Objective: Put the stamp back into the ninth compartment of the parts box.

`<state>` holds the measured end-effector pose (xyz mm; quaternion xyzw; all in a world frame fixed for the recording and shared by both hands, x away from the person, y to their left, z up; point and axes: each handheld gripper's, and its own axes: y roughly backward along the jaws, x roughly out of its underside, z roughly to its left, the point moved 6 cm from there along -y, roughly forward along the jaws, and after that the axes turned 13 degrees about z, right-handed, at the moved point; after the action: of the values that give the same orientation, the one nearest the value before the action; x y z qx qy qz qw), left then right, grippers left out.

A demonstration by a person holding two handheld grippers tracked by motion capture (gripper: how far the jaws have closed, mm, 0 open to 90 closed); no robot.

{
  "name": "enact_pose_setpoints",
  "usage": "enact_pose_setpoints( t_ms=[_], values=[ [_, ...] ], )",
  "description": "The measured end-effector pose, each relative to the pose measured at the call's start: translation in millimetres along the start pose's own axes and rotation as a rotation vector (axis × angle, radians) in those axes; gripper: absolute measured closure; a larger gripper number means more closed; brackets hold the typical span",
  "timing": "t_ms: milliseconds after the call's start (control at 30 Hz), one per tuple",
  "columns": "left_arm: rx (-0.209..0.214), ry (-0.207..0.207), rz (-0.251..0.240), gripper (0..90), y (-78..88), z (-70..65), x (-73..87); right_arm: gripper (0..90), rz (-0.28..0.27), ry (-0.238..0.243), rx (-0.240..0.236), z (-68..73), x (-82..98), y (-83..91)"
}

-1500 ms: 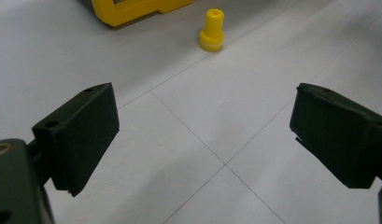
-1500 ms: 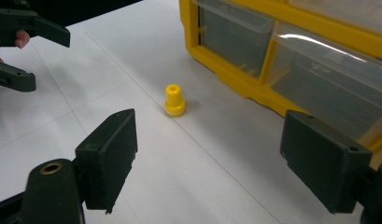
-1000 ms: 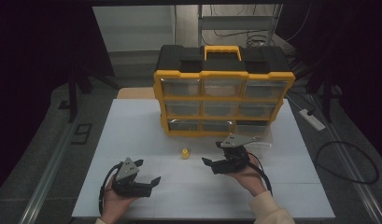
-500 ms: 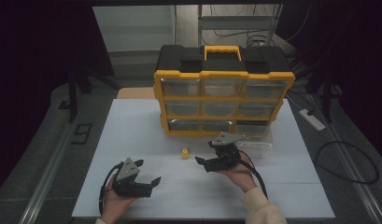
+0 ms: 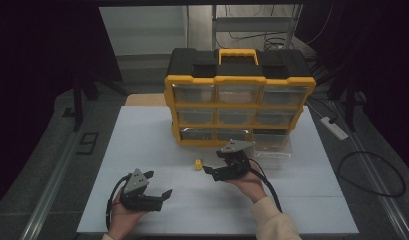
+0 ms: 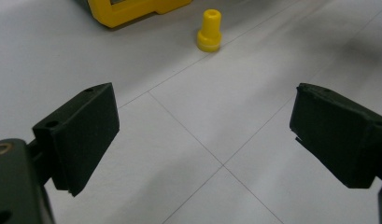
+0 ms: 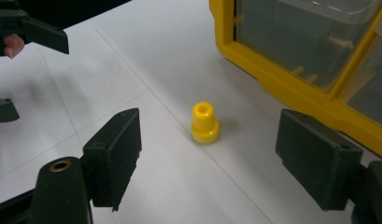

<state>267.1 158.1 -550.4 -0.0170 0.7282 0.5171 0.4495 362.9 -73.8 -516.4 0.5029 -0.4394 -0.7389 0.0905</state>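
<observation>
While the right gripper (image 5: pixel 208 169) hovers low over the white table (image 5: pixel 142 135), its jaws stand wide apart and have just been closing slightly, with nothing pressed between them. The small yellow plastic piece (image 7: pixel 205 123) stands upright on the table just ahead of those jaws, in line with the gap and clear of both pads. In the high view the same piece (image 5: pixel 197 164) sits just to the left of the right gripper and near the front edge of the yellow and black drawer organizer (image 5: pixel 239 95). One clear drawer (image 5: pixel 272 145) is pulled out and rests on the table at the organizer's lower right. The left gripper (image 5: pixel 159 187) is held near the front of the table, well apart from the piece, jaws wide and empty.
</observation>
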Motion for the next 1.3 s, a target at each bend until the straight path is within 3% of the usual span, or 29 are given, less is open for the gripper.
enact_pose_setpoints(
  t_ms=[900, 1300],
  values=[
    [-0.007, -0.010, 0.003, 8.4, -0.1, 0.1, 0.1, 25.0, 0.062, 0.012, 0.040, -1.9, -5.3, -35.2],
    [-0.009, -0.009, 0.009, 8.4, -0.3, 0.9, 0.5, 30.3, 0.105, 0.048, 0.060, -0.5, -6.1, -57.4]
  ],
)
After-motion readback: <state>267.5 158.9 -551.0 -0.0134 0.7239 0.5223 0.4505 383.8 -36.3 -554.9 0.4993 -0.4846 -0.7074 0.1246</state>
